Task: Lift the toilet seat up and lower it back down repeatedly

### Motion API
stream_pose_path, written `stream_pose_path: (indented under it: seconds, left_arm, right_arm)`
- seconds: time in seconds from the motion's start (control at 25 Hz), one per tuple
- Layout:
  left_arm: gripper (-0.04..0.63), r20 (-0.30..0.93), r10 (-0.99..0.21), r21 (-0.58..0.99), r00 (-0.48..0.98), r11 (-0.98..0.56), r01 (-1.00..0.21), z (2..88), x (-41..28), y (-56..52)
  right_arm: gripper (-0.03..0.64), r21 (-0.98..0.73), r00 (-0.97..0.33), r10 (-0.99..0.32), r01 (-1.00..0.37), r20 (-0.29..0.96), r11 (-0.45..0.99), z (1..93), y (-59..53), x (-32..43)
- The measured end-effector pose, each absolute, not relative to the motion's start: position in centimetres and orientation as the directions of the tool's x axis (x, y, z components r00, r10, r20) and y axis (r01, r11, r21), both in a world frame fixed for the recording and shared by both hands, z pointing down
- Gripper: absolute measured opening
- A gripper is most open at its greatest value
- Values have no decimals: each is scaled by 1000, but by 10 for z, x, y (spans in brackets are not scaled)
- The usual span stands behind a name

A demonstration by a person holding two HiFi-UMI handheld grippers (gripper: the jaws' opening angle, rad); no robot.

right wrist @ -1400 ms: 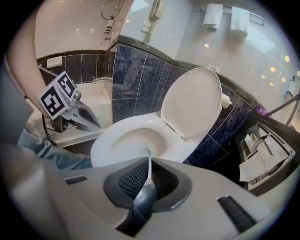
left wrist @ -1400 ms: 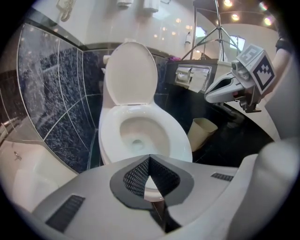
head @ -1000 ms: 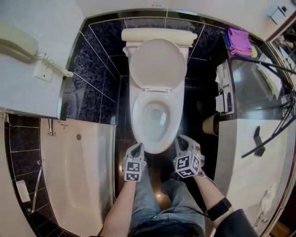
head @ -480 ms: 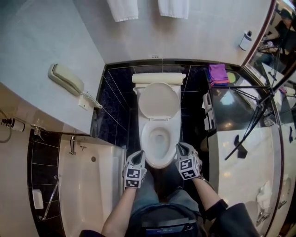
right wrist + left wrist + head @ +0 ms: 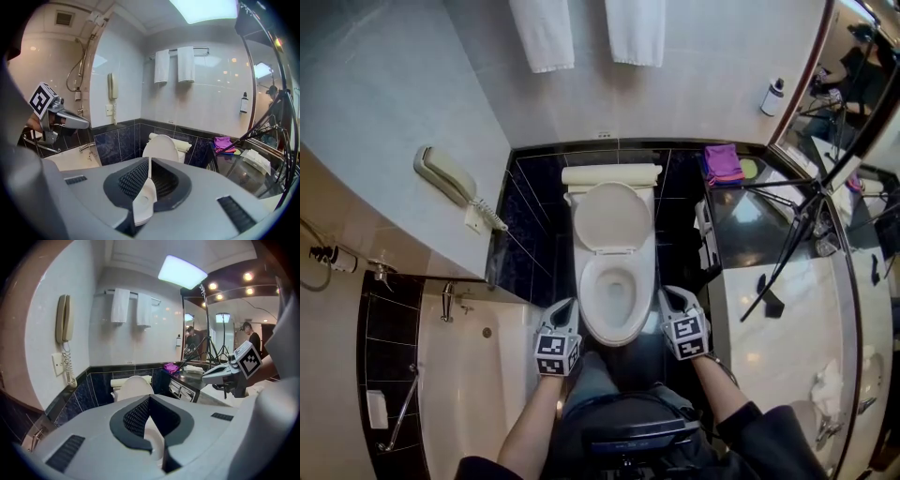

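The white toilet (image 5: 614, 298) stands in the middle of the head view. Its oval lid (image 5: 612, 217) leans raised against the tank, and a wide white ring lies round the bowl. My left gripper (image 5: 566, 306) hangs just left of the bowl's front, above it and apart from it. My right gripper (image 5: 667, 294) hangs just right of the bowl, also clear of it. Both are shut with nothing held. In the left gripper view the jaws (image 5: 150, 399) meet below the lid (image 5: 133, 386). In the right gripper view the jaws (image 5: 149, 161) meet below the lid (image 5: 161, 146).
A bathtub (image 5: 478, 375) lies at the left, with a wall phone (image 5: 445, 173) above it. Two white towels (image 5: 542, 33) hang on the far wall. At the right are a glass counter (image 5: 769, 234), a purple cloth (image 5: 724, 162) and a dark tripod (image 5: 806, 216).
Both grippers have risen from the bowl's front rim and now hang higher beside it. The head view has pulled back and shows more wall. The raised lid has not moved.
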State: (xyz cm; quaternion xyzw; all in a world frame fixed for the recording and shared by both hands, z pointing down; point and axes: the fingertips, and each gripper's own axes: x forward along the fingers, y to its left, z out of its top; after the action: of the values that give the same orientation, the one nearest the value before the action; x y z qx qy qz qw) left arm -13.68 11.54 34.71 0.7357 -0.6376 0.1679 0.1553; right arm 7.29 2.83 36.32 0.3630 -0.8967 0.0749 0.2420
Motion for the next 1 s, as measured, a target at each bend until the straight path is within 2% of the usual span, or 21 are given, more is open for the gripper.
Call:
stream_pose_path:
  seconds: [0.28,0.88,1.0]
  left_arm:
    - [0,433,-893,20,125,-129,-991,342,-136,123]
    - [0,413,-904,-35,108,-134,-990,343,-133,121]
    - [0,421,-898,-45,127,-161,-986,351,-131,116]
  right_arm:
    - [37,-30,-613,-629,-727,478,686,362,31,89]
    - [40,-40,-595,-617,-736,515,676,394,32,90]
    - [76,-64,-576,-606,-752,549,656,425,32,95]
